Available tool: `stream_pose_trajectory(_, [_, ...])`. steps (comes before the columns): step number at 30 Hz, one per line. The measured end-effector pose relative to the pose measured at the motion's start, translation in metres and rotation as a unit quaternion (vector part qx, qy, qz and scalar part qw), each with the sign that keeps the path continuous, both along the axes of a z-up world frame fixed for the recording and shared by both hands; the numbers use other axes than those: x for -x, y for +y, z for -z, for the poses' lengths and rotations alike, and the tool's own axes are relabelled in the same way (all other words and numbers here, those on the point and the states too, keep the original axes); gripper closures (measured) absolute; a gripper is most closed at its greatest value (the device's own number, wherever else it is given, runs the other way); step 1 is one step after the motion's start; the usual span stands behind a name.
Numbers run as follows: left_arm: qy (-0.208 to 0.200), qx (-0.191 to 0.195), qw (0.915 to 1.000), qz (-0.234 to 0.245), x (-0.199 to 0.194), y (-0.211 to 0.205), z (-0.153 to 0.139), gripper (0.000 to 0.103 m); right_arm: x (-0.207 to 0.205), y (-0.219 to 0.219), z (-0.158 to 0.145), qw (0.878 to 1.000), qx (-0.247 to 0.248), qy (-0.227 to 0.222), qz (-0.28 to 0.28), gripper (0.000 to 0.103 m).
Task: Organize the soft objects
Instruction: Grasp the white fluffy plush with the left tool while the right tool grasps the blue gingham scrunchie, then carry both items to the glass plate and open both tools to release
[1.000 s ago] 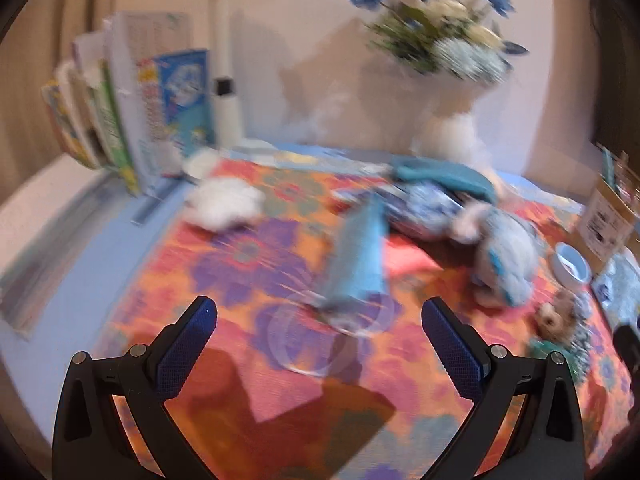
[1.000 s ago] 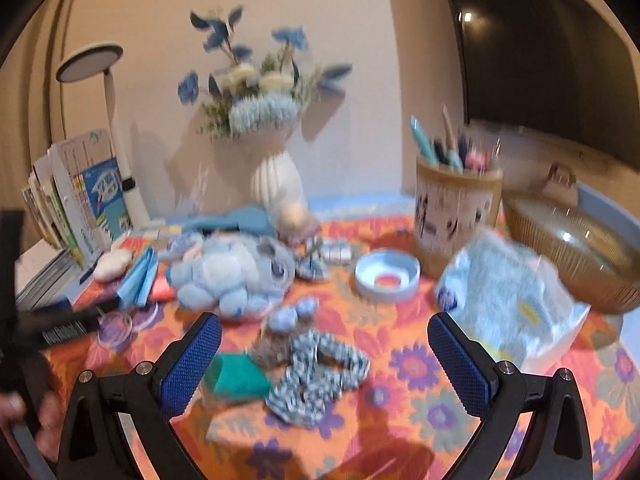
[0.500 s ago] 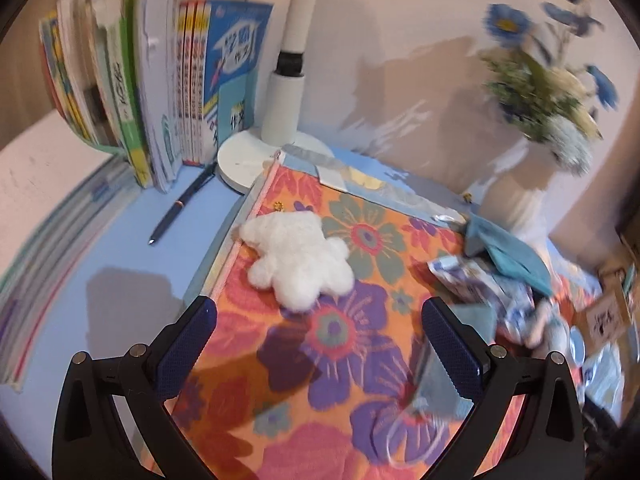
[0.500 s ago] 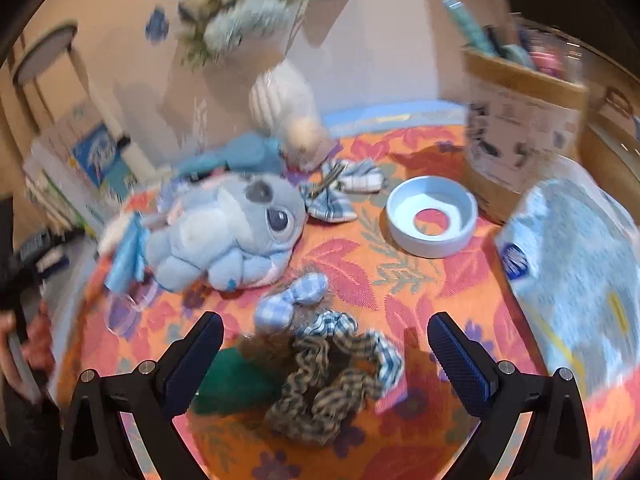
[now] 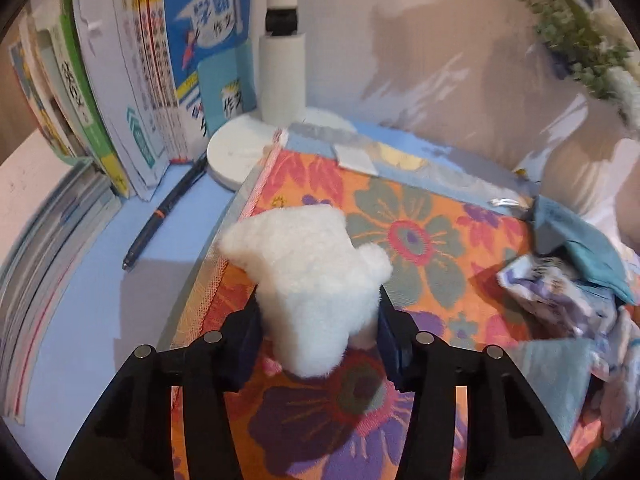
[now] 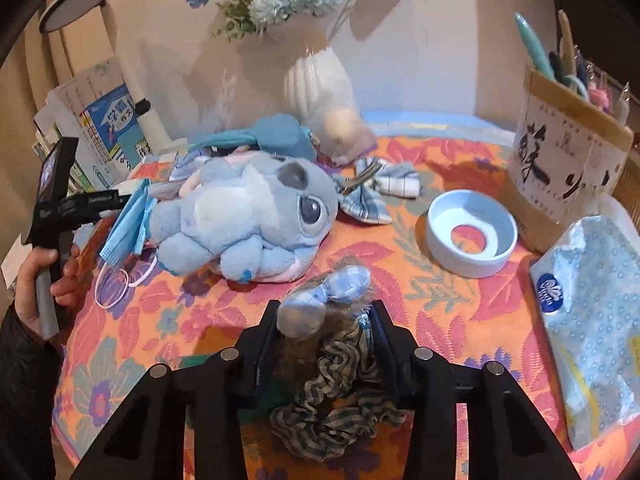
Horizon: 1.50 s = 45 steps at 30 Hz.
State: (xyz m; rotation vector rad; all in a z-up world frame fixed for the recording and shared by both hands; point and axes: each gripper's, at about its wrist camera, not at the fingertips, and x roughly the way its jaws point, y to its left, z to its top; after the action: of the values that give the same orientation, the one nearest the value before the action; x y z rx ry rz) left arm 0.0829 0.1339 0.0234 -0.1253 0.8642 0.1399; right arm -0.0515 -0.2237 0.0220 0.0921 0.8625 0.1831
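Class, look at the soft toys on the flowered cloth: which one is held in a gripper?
The white fluffy toy, clamped in the left gripper. The blue plush lies free on the cloth.

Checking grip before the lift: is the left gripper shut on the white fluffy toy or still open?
Shut. The left gripper has both fingers pressed against the white fluffy toy, pinching its sides.

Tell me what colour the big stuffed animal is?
Light blue plush toy, clearest in the right wrist view.
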Motion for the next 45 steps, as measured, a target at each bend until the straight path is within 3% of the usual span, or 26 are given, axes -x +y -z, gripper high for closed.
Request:
stream_pose_trajectory(7, [-0.078, 0.021, 0.9947, 0.064, 0.056, -0.029, -0.060, 0.056, 0.014, -0.016, -0.022, 0.998, -0.045, -0.045, 0.015, 0.062])
stream_pose_trajectory(11, [-0.112, 0.040, 0.9869, 0.108, 0.089, -0.062, -0.092, 0.056, 0.023, -0.021, -0.040, 0.996, -0.060, -0.062, 0.023, 0.062])
stream_pose_trajectory(15, [-0.140, 0.027, 0.9777, 0.155, 0.113, -0.109, -0.124, 0.056, 0.042, -0.036, -0.073, 0.992, -0.067, -0.100, 0.039, 0.062])
stream_pose_trajectory(20, [-0.175, 0.030, 0.9585, 0.223, 0.133, -0.178, -0.169, 0.056, 0.072, -0.086, -0.126, 0.982, -0.072, -0.154, 0.084, 0.061])
stream_pose_trajectory(24, [-0.184, 0.061, 0.9355, 0.295, 0.141, -0.249, -0.189, 0.056, 0.095, -0.144, -0.155, 0.967, -0.088, -0.183, 0.154, 0.061])
stream_pose_trajectory(28, [-0.171, 0.069, 0.9151, 0.359, 0.142, -0.332, -0.190, 0.056, 0.114, -0.198, -0.160, 0.952, -0.085, -0.178, 0.234, 0.061])
stream_pose_trajectory(33, [-0.123, 0.091, 0.8943, 0.421, 0.135, -0.420, -0.167, 0.056, 0.127, -0.252, -0.145, 0.938, -0.090, -0.150, 0.299, 0.061])
stream_pose_trajectory(39, [-0.072, 0.116, 0.8806, 0.454, 0.121, -0.476, -0.133, 0.055, 0.119, -0.293, -0.114, 0.931, -0.103, -0.101, 0.336, 0.060])
stream_pose_trajectory(41, [-0.066, 0.121, 0.8757, 0.463, 0.119, -0.484, -0.125, 0.052, 0.114, -0.297, -0.108, 0.931, -0.101, -0.091, 0.339, 0.058])
stream_pose_trajectory(42, [-0.065, 0.124, 0.8729, 0.467, 0.119, -0.488, -0.122, 0.044, 0.114, -0.299, -0.105, 0.932, -0.100, -0.087, 0.339, 0.055])
stream_pose_trajectory(44, [-0.063, 0.128, 0.8730, 0.466, 0.118, -0.492, -0.119, 0.028, 0.109, -0.301, -0.102, 0.932, -0.103, -0.077, 0.338, 0.037])
stream_pose_trajectory(45, [-0.066, 0.130, 0.8733, 0.465, 0.118, -0.492, -0.118, 0.024, 0.109, -0.301, -0.102, 0.931, -0.103, -0.078, 0.340, 0.036])
